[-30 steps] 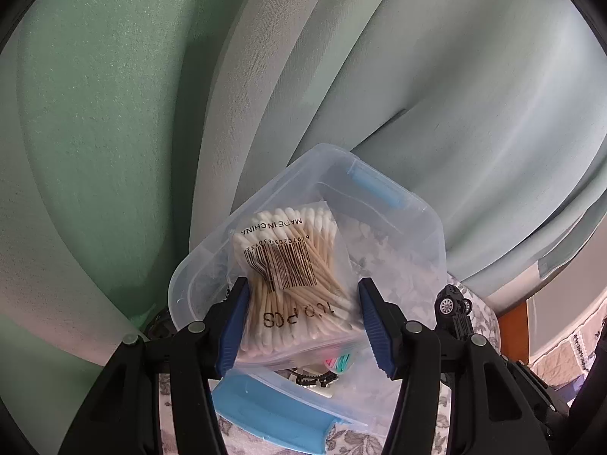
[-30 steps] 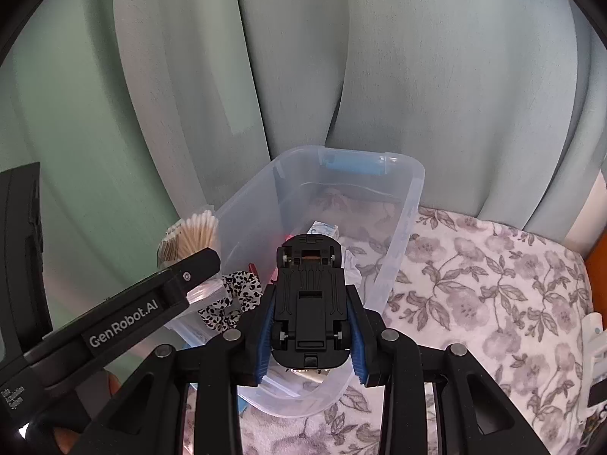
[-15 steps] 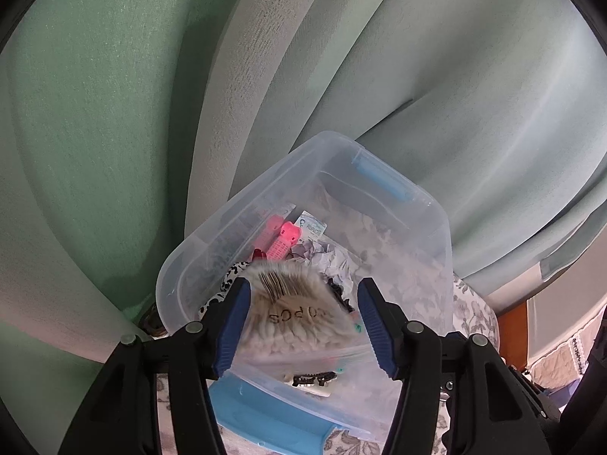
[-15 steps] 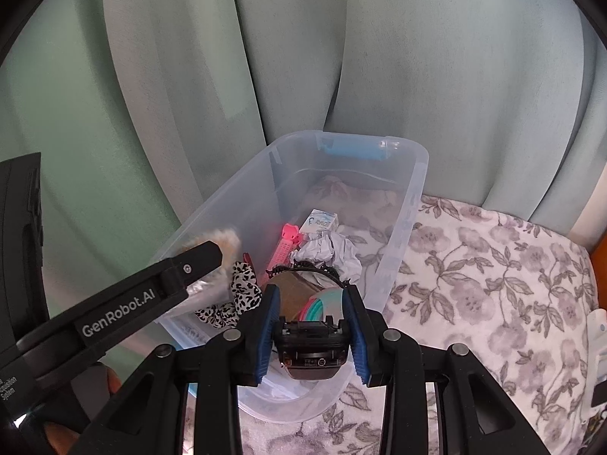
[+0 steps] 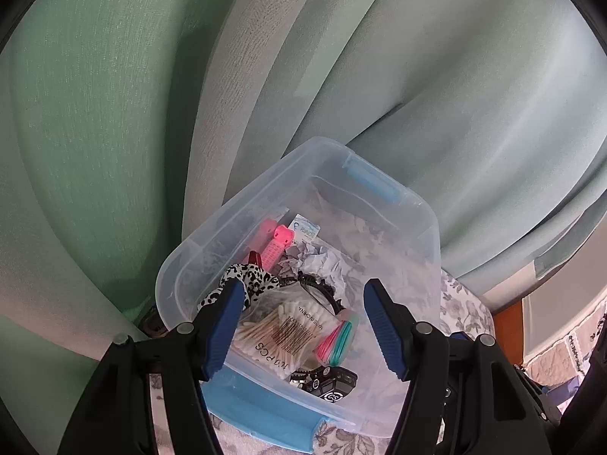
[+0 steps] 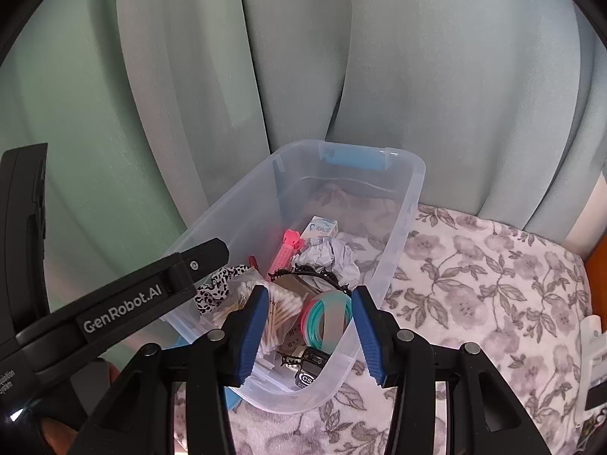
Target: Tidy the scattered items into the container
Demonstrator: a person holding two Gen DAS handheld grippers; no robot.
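Note:
A clear plastic bin [image 5: 425, 227] [image 6: 411, 189] with blue handles stands on a floral cloth. Inside lie a bag of cotton swabs [image 5: 280, 330] [image 6: 277, 313], a black toy car [image 5: 330, 381] [image 6: 309, 369], a pack of coloured bands [image 5: 337, 337] [image 6: 326, 313], a pink clip [image 5: 277, 244] [image 6: 286, 252], crumpled paper [image 6: 330, 256], a leopard scrunchie [image 5: 246, 280] [image 6: 216, 284] and a small box [image 6: 322, 226]. My left gripper [image 5: 303, 328] is open and empty above the bin's near end. My right gripper [image 6: 309, 335] is open and empty above the bin's near corner.
Pale green curtains [image 5: 114, 113] [image 6: 417, 76] hang close behind the bin. The floral cloth [image 6: 493, 284] spreads to the right of the bin. The left gripper's black body [image 6: 114, 303] crosses the lower left of the right wrist view.
The left gripper has let go of the cotton swab bag and the right gripper has let go of the toy car. Both now lie in the bin and both jaws stand open.

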